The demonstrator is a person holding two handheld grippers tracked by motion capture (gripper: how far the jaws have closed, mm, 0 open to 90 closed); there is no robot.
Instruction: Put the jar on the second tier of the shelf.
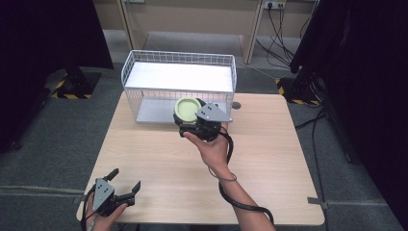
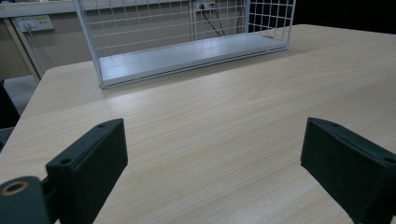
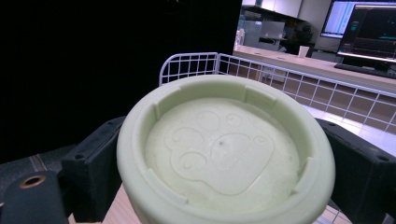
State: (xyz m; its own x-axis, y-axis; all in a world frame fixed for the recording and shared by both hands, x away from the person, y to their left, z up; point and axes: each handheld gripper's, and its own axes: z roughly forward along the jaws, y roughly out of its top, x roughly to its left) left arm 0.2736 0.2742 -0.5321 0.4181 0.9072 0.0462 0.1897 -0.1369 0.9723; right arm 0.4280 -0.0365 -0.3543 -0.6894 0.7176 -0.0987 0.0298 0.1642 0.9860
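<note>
A pale green round cup with a paw print moulded into its underside is held bottom-up between the jaws of my right gripper, which is shut on it. It hangs above the table just in front of the white wire rack. My left gripper rests low at the table's near left corner, its jaws wide open with nothing between its fingers. In the left gripper view the rack's lower shelf lies ahead across bare wood.
The wooden table has a small round grommet behind the right gripper. The rack stands at the table's far edge, with two shelves. Black equipment and cables stand on the floor to both sides.
</note>
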